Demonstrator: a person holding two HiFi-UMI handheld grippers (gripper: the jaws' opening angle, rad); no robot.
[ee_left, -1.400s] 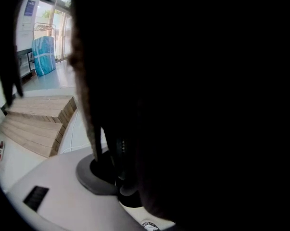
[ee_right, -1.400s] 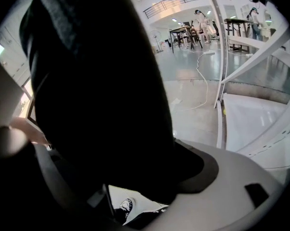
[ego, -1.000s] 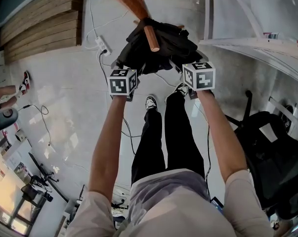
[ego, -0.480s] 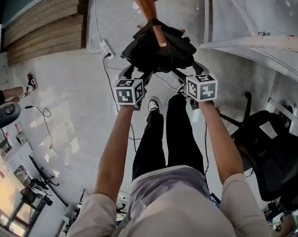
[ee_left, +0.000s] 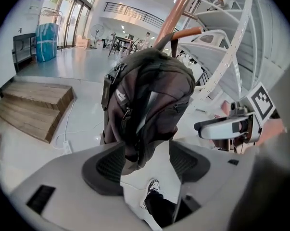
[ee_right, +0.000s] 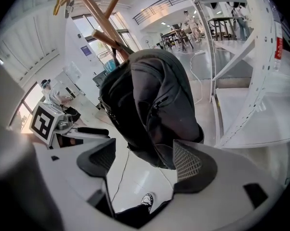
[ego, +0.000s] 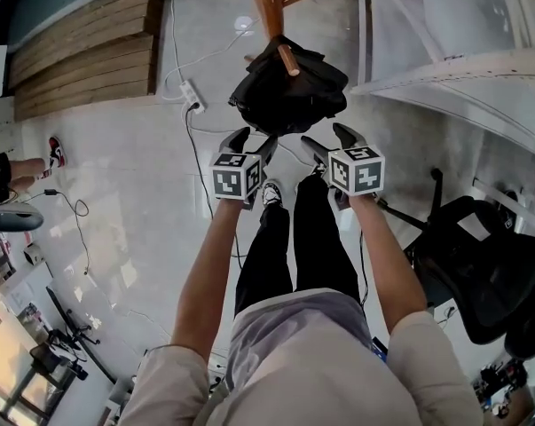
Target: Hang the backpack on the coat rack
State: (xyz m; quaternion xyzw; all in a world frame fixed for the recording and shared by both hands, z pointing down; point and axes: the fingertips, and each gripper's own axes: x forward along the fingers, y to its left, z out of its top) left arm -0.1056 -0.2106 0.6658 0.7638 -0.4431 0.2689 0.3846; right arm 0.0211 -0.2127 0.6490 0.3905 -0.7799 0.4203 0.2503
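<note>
Backpack (ego: 287,91) hangs on a peg (ego: 289,60) of the wooden coat rack (ego: 269,3), top loop over the peg, body drooping off the floor, dark and slumped. Left gripper (ego: 252,143) sits just below the bag's lower left in the head view, jaws apart. They have just been closing a little, and nothing is clamped. In the left gripper view the bag's bottom end and a dangling strap line up with the gap between the pads (ee_left: 104,165), but the pads do not press on it. Right gripper (ego: 332,140) is just below the bag's lower right, jaws also apart, also just closed a touch. In the right gripper view the bag's underside shows above and between the pads (ee_right: 188,160), with no grip. The two grippers are side by side and near each other, both angled down toward the bag, arms stretched forward. Whether either fingertip touches the fabric I cannot tell. The person's legs and a shoe (ego: 271,191) are below the grippers on a glossy light floor (ego: 143,176). A power strip (ego: 194,105) with a cable lies left of the bag, wooden steps (ego: 81,47) far left, a white shelf (ego: 462,69) right, and a black chair (ego: 480,273) lower right.
</note>
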